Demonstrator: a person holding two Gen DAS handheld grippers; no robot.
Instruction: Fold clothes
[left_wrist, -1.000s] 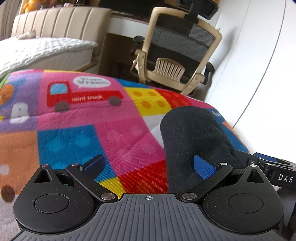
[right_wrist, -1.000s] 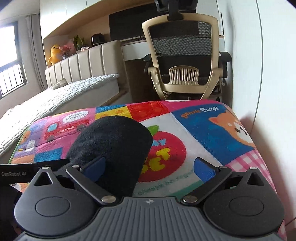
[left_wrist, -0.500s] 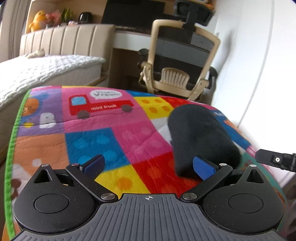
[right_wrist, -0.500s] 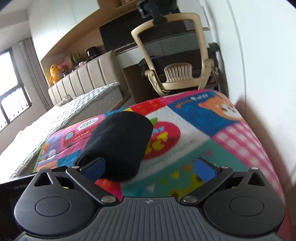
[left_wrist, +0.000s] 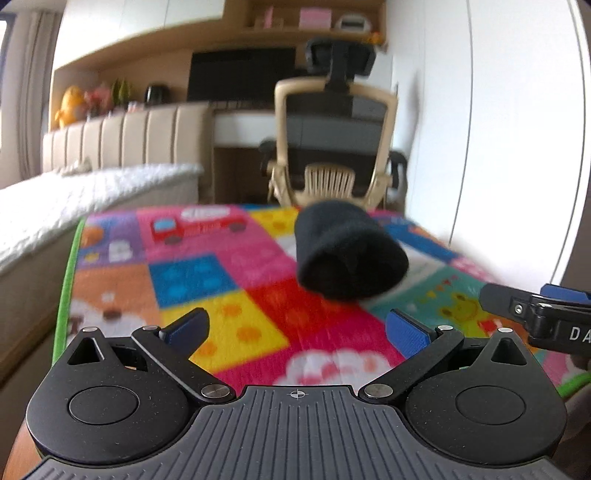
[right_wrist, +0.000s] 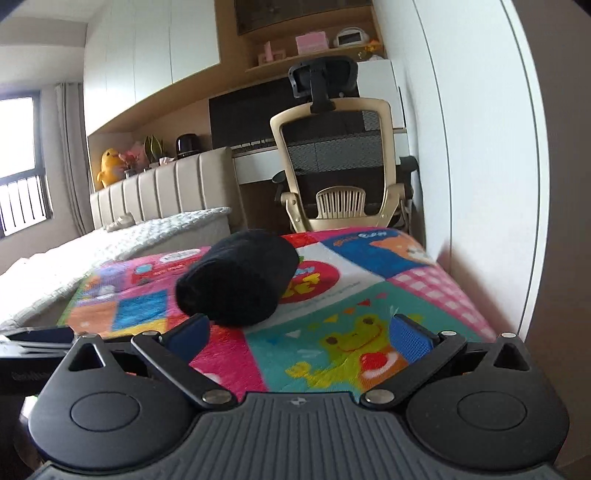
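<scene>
A black garment (left_wrist: 349, 251) lies rolled into a thick bundle on a colourful patterned mat (left_wrist: 207, 273). It also shows in the right wrist view (right_wrist: 240, 280), left of centre on the mat (right_wrist: 354, 332). My left gripper (left_wrist: 295, 330) is open and empty, well short of the bundle. My right gripper (right_wrist: 300, 332) is open and empty, just short of the bundle's near end. The right gripper's finger also shows at the right edge of the left wrist view (left_wrist: 535, 310).
A beige office chair (right_wrist: 338, 177) stands past the mat's far end by a desk. A bed with a white cover (left_wrist: 74, 199) runs along the left. A white wall (right_wrist: 480, 166) borders the mat on the right.
Both grippers have drawn back from the rolled garment toward the mat's near edge. The bundle now lies free ahead of both, farther away than before.
</scene>
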